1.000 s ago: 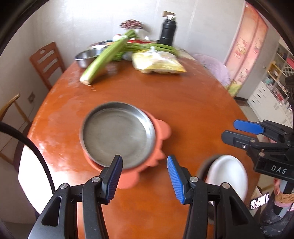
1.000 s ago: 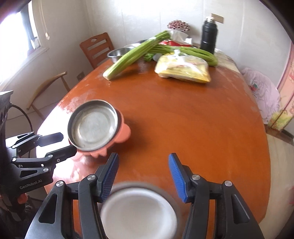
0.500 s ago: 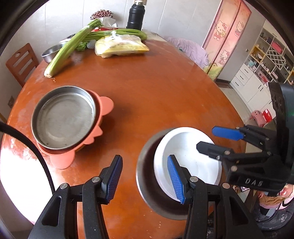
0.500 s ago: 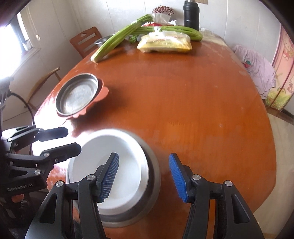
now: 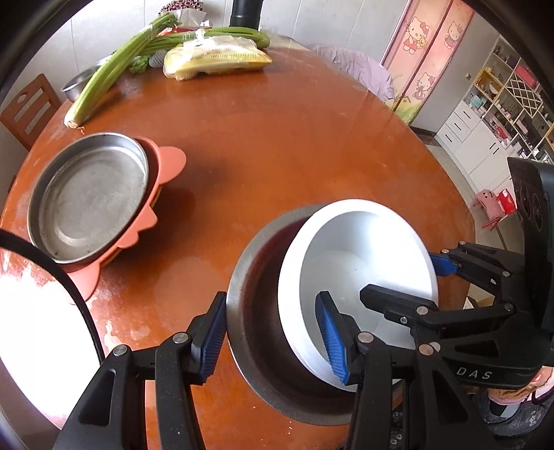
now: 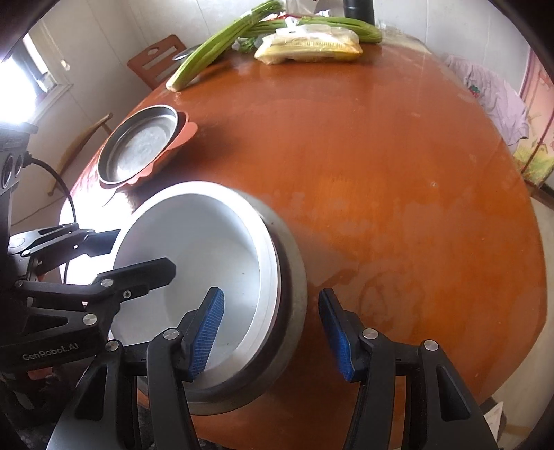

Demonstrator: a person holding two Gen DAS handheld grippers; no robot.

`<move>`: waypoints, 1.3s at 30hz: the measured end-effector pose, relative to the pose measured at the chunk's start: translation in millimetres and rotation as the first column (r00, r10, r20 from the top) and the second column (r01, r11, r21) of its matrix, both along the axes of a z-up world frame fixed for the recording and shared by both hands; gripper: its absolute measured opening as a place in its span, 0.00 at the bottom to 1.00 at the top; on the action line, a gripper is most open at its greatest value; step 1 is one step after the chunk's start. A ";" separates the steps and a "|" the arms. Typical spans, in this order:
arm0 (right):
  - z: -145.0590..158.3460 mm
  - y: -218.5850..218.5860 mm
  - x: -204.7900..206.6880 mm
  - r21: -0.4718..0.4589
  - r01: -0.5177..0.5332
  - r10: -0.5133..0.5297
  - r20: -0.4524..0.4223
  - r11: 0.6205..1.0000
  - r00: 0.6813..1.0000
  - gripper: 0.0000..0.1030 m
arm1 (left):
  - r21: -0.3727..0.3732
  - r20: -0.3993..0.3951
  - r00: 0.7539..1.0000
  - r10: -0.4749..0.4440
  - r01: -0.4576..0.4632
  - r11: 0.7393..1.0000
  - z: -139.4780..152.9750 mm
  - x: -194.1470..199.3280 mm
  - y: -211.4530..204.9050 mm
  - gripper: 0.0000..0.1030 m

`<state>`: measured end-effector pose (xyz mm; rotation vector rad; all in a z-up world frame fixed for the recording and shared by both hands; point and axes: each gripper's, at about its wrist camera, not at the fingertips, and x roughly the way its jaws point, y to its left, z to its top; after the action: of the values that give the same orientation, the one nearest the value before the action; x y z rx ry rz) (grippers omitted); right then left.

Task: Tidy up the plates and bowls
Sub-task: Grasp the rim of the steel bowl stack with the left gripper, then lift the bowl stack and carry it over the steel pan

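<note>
A white bowl (image 5: 346, 256) (image 6: 194, 249) sits nested in a larger steel bowl (image 5: 263, 311) (image 6: 294, 297) at the near edge of the round brown table (image 5: 294, 145). My left gripper (image 5: 270, 337) (image 6: 142, 252) is open and straddles the bowls' left rim: one finger is outside the steel wall, the other inside the white bowl. My right gripper (image 6: 271, 334) (image 5: 405, 277) is open and straddles the opposite rim in the same way. Further left, a shallow steel plate (image 5: 90, 197) (image 6: 142, 145) rests on an orange plate with lobed edges (image 5: 166, 166) (image 6: 187, 128).
At the table's far end lie celery stalks (image 5: 114, 72) (image 6: 214, 48), a yellow bag (image 5: 214, 59) (image 6: 311, 46), a black flask (image 5: 246, 14) and a small steel bowl (image 5: 78, 84). A wooden chair (image 5: 27, 110) (image 6: 155, 65) stands at the left. White shelving (image 5: 502, 104) fills the right.
Both grippers have come down and closed in on the nested bowls. The left one swung away from the steel plate to the bowls' left rim. Both jaw widths look unchanged.
</note>
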<state>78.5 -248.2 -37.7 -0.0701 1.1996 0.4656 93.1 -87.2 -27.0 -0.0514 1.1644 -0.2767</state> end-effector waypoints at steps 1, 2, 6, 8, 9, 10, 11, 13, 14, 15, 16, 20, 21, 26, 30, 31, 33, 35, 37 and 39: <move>-1.5 0.6 -0.5 0.002 0.000 0.000 -0.004 1.000 1.000 0.57 | -0.001 -0.004 1.000 0.000 0.000 1.000 -1.7 0.1 0.2 0.49; -3.1 1.4 -0.5 0.002 0.000 0.000 -0.005 1.000 1.000 0.57 | 0.000 -0.009 1.000 -0.002 0.002 1.000 -3.0 1.0 -0.1 0.49; -6.1 0.5 -0.5 0.036 0.005 -0.005 -0.013 0.999 1.000 0.55 | 0.003 -0.024 1.000 -0.008 0.008 1.000 -10.8 2.6 -1.2 0.49; -6.1 -0.7 -1.5 0.049 0.002 -0.002 -0.015 0.999 1.000 0.52 | 0.012 -0.018 1.000 -0.011 0.011 1.000 -11.4 2.3 -3.3 0.48; -5.9 0.1 -2.1 0.057 -0.004 0.005 -0.017 0.998 1.000 0.49 | 0.020 -0.011 1.000 -0.016 0.016 1.000 -11.1 1.8 -4.5 0.47; -5.7 1.3 -2.8 0.060 -0.009 0.010 -0.019 0.998 1.000 0.49 | 0.028 -0.006 1.000 -0.017 0.017 0.999 -10.5 1.9 -5.7 0.46; -5.4 2.7 -3.4 0.052 -0.010 0.011 -0.016 0.999 1.000 0.49 | 0.030 -0.008 1.000 -0.015 0.015 0.999 -10.3 1.7 -5.7 0.46; -5.0 5.7 -3.4 0.039 -0.015 0.016 -0.015 0.999 1.000 0.49 | 0.030 -0.009 1.000 -0.014 0.014 0.999 -10.2 1.9 -4.5 0.46; -4.7 6.2 -2.5 0.040 -0.015 0.016 -0.018 0.999 1.000 0.49 | 0.032 -0.007 1.000 -0.012 0.012 0.999 -9.2 2.3 -3.5 0.46; -4.0 7.2 -1.6 0.040 -0.017 0.017 -0.018 0.999 1.000 0.49 | 0.036 -0.001 1.000 -0.011 0.011 0.999 -7.7 2.3 -2.5 0.46; -3.4 8.6 -1.9 0.040 -0.018 0.019 -0.016 0.999 1.000 0.49 | 0.036 0.001 1.000 -0.009 0.009 0.999 -5.9 2.6 -0.8 0.45; 4.4 18.3 2.2 0.042 -0.035 0.035 -0.003 0.999 0.999 0.49 | 0.031 0.021 1.000 0.007 -0.008 0.999 3.4 2.6 10.4 0.45; 5.8 21.6 3.8 0.041 -0.040 0.040 -0.001 0.998 0.999 0.49 | 0.030 0.026 1.000 0.012 -0.013 0.999 6.1 2.9 13.5 0.45; 20.9 44.6 12.3 0.041 -0.080 0.079 0.026 0.996 0.997 0.49 | 0.031 0.073 0.996 0.053 -0.055 0.998 25.2 6.0 37.4 0.45; 35.6 67.8 17.8 0.046 -0.124 0.121 0.057 0.991 0.991 0.49 | 0.026 0.108 0.990 0.096 -0.100 0.995 38.0 10.2 59.8 0.45; 39.5 73.1 20.2 0.046 -0.133 0.130 0.063 0.990 0.990 0.49 | 0.020 0.111 0.988 0.110 -0.113 0.993 40.3 11.5 66.7 0.45; 46.8 86.0 25.4 0.041 -0.148 0.144 0.080 0.988 0.986 0.49 | 0.019 0.124 0.984 0.126 -0.129 0.991 44.9 13.2 77.8 0.45; 54.1 98.0 30.8 0.042 -0.159 0.155 0.095 0.986 0.983 0.49 | 0.013 0.135 0.980 0.145 -0.148 0.989 50.6 15.1 89.9 0.45; 60.4 111.3 36.9 0.036 -0.177 0.172 0.113 0.984 0.979 0.49 | 0.012 0.148 0.976 0.158 -0.161 0.987 56.2 16.9 101.1 0.45; 66.5 123.5 43.3 0.040 -0.186 0.180 0.119 0.982 0.976 0.49 | 0.019 0.163 0.972 0.167 -0.172 0.985 61.8 19.8 111.0 0.45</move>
<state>121.7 -124.7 28.8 -0.1631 1.0723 0.6455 112.9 23.8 34.8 -0.0972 0.9971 -0.1080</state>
